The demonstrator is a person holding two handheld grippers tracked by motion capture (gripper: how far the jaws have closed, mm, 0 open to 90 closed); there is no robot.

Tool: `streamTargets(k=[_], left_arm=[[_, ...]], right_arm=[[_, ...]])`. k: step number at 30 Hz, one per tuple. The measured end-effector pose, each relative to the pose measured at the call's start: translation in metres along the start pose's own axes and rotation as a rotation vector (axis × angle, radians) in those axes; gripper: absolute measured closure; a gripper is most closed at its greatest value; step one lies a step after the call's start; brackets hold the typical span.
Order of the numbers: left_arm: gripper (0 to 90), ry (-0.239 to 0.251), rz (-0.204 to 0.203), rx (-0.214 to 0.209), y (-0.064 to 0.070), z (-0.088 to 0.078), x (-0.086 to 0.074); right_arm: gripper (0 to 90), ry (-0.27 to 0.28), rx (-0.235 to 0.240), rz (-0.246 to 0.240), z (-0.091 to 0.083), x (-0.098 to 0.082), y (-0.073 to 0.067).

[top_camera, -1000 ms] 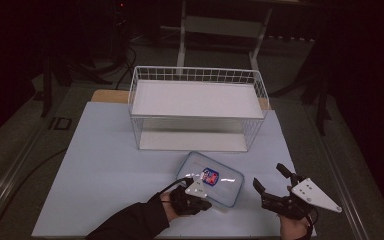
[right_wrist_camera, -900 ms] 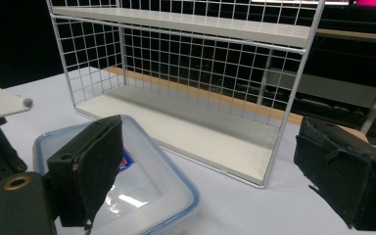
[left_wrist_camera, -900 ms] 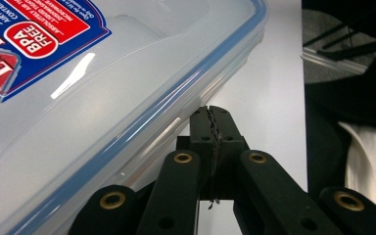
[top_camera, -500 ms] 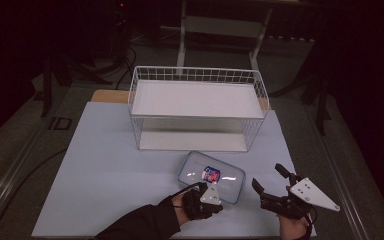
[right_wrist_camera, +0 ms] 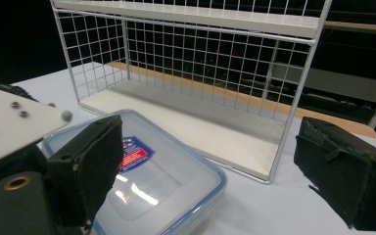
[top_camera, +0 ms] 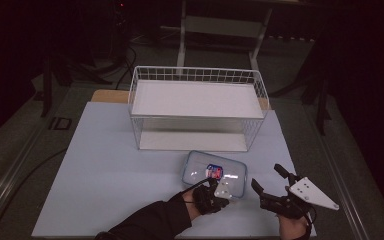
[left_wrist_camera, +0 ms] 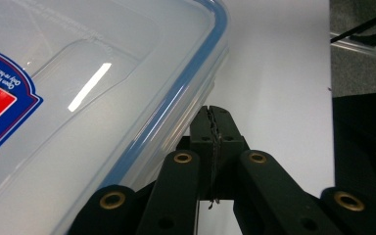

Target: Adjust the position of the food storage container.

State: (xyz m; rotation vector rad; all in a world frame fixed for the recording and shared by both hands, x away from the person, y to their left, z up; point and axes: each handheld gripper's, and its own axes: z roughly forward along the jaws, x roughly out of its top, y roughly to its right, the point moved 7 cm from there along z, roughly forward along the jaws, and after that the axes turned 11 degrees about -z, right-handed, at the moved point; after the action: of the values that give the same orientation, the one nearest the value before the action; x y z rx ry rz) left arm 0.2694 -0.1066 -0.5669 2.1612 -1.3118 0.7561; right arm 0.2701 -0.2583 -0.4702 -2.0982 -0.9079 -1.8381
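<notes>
Dark room, grey floor, metal stand behind.

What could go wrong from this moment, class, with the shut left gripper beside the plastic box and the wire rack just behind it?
1. The left gripper is shut with nothing between its jaws, its tip beside the plastic box; a push could slide or turn the box instead of lifting it.
2. The wire rack stands close behind the box, so a hard shove might knock the box against it.
3. The right gripper waits open beside the box and could clash with the left one.
</notes>
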Motion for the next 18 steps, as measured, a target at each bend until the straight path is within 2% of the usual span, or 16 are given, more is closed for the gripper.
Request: streamTargets(k=[3, 7, 16, 18], left_arm=[[89.6, 0.000, -0.006, 0.005, -0.002, 0.004, 0.004], [89.6, 0.009, -0.038, -0.002, -0.004, 0.010, 0.009], [89.7, 0.006, -0.048, 0.015, -0.011, 0.015, 0.018], [89.7, 0.015, -0.060, 0.020, -0.012, 0.017, 0.020]], right_arm=[[11.0, 0.000, 0.000, 0.003, 0.000, 0.000, 0.000], [11.0, -0.002, 0.001, 0.005, 0.000, 0.000, 0.000], [11.0, -0.007, 0.011, 0.007, 0.001, -0.001, -0.001], [11.0, -0.006, 0.010, 0.005, 0.001, -0.001, -0.001]])
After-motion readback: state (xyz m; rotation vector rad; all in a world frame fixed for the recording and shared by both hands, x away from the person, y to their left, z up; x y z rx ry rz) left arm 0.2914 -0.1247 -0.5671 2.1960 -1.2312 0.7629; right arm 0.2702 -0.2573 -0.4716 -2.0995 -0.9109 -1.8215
